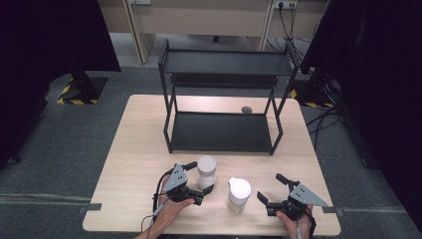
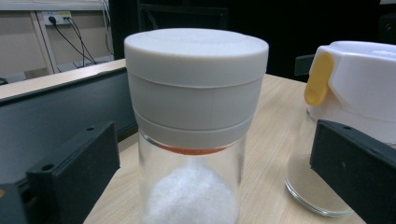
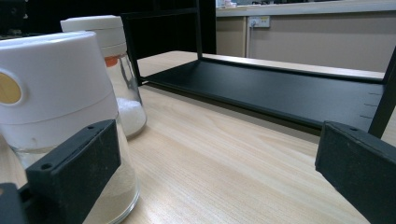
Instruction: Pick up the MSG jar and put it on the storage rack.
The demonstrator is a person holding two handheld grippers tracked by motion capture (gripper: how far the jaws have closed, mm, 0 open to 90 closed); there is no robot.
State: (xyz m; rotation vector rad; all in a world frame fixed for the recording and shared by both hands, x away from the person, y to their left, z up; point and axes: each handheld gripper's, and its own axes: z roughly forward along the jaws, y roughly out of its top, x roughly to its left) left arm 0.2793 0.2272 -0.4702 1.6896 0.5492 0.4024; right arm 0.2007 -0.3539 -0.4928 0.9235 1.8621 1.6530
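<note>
Left gripper [image 1: 202,178] fingers spread open around grey-lidded jar [image 1: 206,171], not clamped. Right gripper [image 1: 270,190] fingers open, beside white-lidded jar [image 1: 239,193], near desk [image 1: 139,149] front edge.

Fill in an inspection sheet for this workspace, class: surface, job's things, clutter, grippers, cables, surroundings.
Surface: light wooden table, bearing a black two-tier shelf rack.
Job's things: grey-capped glass jar holding white grains, upright between the left gripper's jaws; white-lidded jar with a yellow tab, upright beside it.
Clutter: small grey object on the table behind the rack.
Grippers: left gripper open around the grey-capped jar; right gripper open, holding nothing.
Cables: black wall cables; floor cables at right.
Surroundings: grey carpet, dark curtains, hazard-striped stand bases.
</note>
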